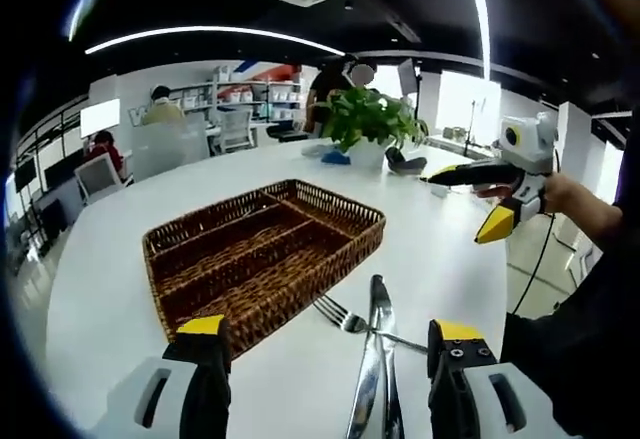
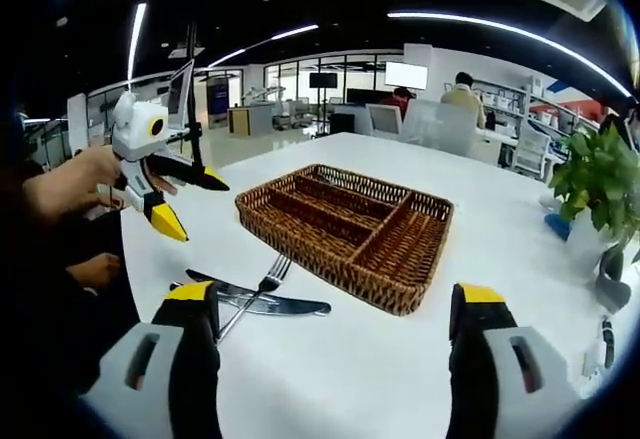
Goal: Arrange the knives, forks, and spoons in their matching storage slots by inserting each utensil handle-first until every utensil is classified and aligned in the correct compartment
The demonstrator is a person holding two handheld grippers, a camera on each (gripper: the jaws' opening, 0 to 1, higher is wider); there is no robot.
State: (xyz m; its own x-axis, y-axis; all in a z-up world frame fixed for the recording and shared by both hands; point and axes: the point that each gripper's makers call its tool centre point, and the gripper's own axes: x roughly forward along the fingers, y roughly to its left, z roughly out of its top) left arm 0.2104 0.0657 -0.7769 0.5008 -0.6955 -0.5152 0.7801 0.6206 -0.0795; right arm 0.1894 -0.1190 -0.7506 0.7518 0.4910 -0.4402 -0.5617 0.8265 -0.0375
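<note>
A brown wicker cutlery tray point(image 1: 262, 249) point(image 2: 345, 231) with several long compartments lies on the white table point(image 1: 130, 259) point(image 2: 360, 369). Beside it a knife point(image 1: 376, 359) point(image 2: 262, 299) lies crossed with a fork point(image 1: 346, 317) point(image 2: 262, 287). My left gripper point(image 1: 330, 344) hangs open low over the table, the knife between its jaws' lines. My right gripper point(image 2: 340, 309) is open too, just in front of the tray. Each gripper appears in the other's view, held in a hand: right gripper point(image 1: 478, 199), left gripper point(image 2: 190, 199), both open and empty.
A potted green plant point(image 1: 368, 124) point(image 2: 595, 184) stands at the far side of the table, with a small blue object point(image 1: 335, 156) beside it. Chairs, desks and seated people fill the office behind. A person's sleeve point(image 1: 590, 329) borders the table.
</note>
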